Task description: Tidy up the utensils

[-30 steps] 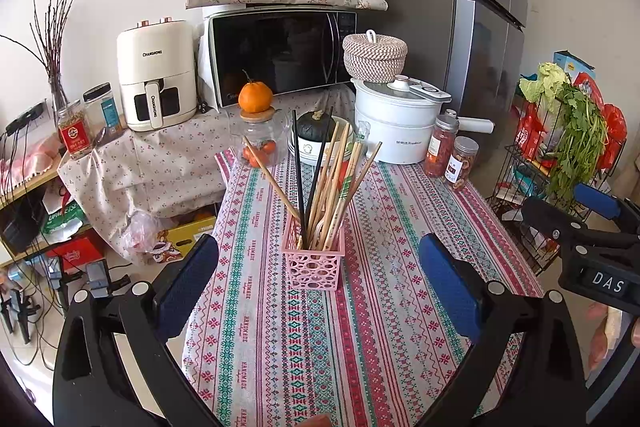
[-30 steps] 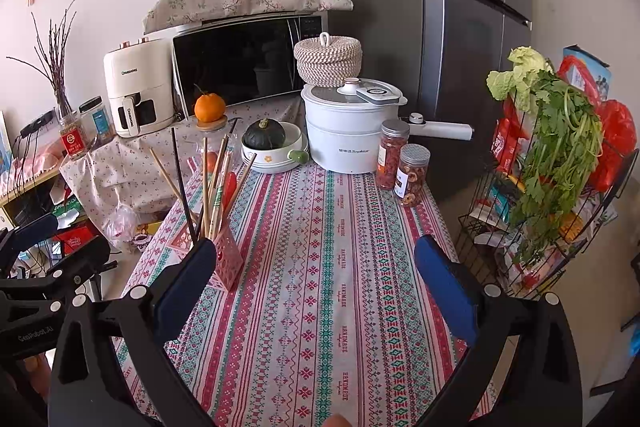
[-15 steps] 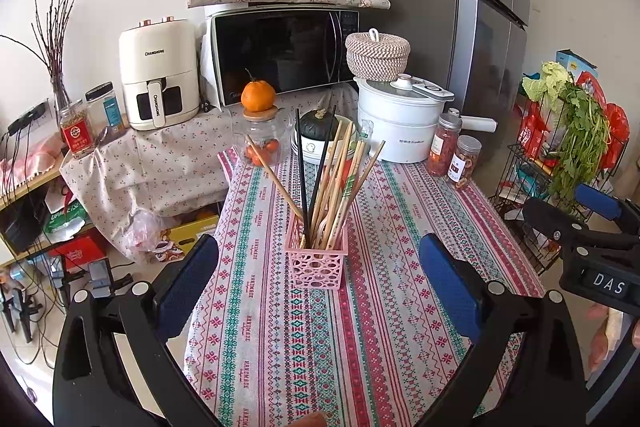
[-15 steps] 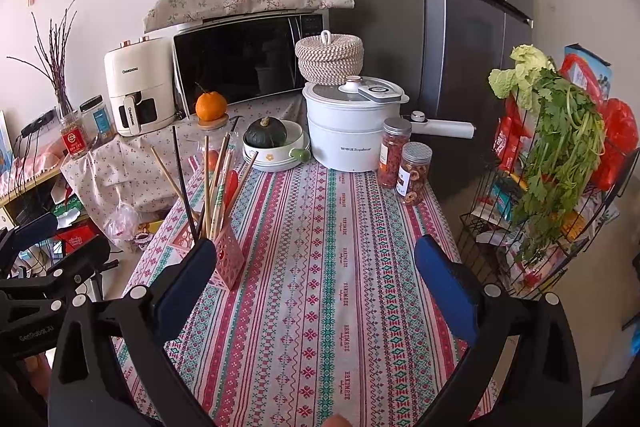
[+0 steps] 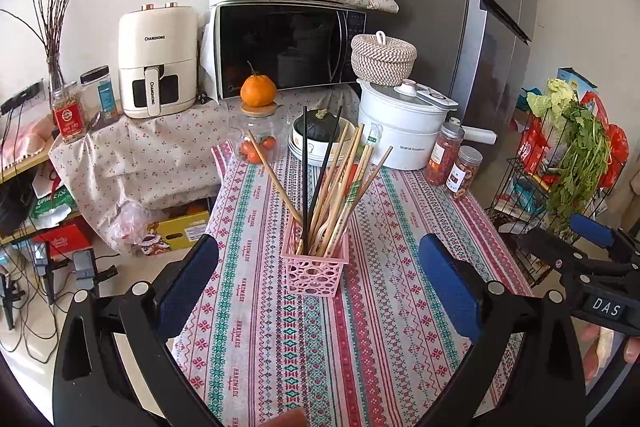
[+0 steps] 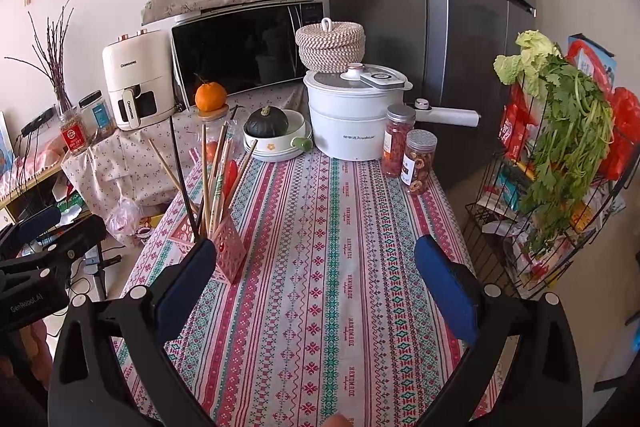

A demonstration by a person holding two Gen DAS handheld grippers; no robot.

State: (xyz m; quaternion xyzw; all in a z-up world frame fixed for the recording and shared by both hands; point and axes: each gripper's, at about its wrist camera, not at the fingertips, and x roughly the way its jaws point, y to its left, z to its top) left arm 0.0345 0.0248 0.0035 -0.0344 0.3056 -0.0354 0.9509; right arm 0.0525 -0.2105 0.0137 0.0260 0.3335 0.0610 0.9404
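A pink perforated basket [image 5: 314, 270] stands on the patterned tablecloth [image 5: 384, 267] and holds several wooden and black chopsticks [image 5: 332, 183] that fan upward. My left gripper [image 5: 318, 279] is open and empty, its blue pads either side of the basket and a little in front of it. The basket also shows in the right wrist view [image 6: 224, 247], at the table's left edge beside the left blue pad. My right gripper [image 6: 316, 283] is open and empty over the middle of the cloth. It also shows in the left wrist view [image 5: 592, 247] at the far right.
At the table's back stand a white pot [image 5: 404, 135], two red-filled jars [image 5: 454, 163], a bowl with a dark squash [image 5: 320, 135] and a glass jar topped by an orange [image 5: 258, 131]. A wire rack with greens [image 6: 560, 155] stands right of the table. A microwave [image 5: 280, 47] sits behind.
The left gripper has drifted slightly closer to the basket, which sits a little more centred between its pads. The right gripper has barely moved. Both stay open.
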